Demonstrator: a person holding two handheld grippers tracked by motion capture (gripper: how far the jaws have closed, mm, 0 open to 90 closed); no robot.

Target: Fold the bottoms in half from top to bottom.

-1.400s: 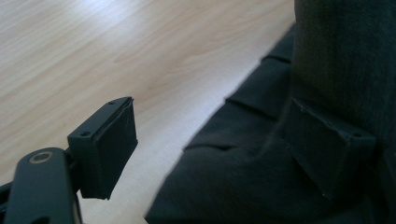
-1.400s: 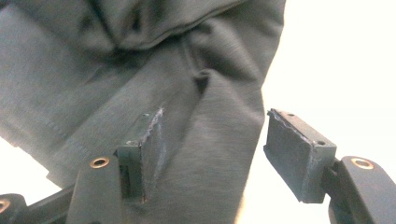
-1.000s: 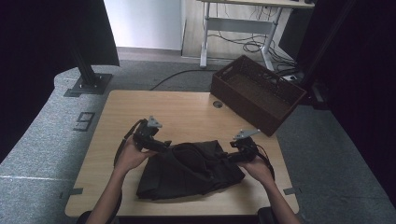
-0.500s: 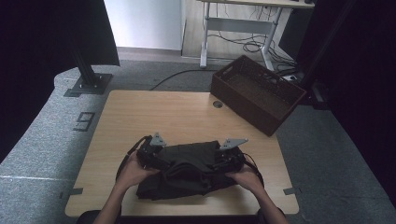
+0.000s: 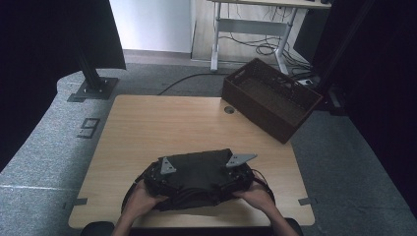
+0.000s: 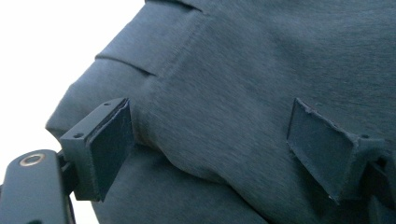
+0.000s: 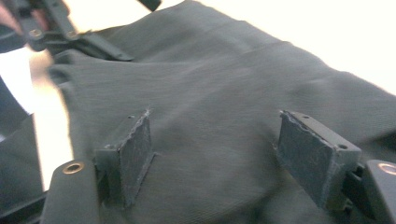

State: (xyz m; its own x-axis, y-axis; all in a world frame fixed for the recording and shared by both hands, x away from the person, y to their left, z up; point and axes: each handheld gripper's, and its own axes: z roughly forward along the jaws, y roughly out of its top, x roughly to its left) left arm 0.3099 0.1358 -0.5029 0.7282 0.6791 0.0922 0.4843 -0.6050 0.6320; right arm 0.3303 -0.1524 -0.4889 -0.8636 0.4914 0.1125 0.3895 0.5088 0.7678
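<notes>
Two grippers sit low at the near edge of the table (image 5: 147, 123), one at each end of a dark garment (image 5: 199, 169) that lies in a compact, folded bundle there. Compared with a second ago, both hands have drawn in toward the person and the cloth, then spread wider across the table, is now gathered shorter; a fold seems just laid down. The left gripper (image 6: 215, 144) has its jaws apart over the fabric, pads resting near it without pinching. The right gripper (image 7: 224, 158) has just been opening, its jaws apart with cloth beneath but not clamped. The gripper views show the weave and a seam; the high view shows the brown basket (image 5: 270, 98) at the far right corner, likely the garment's destination.
</notes>
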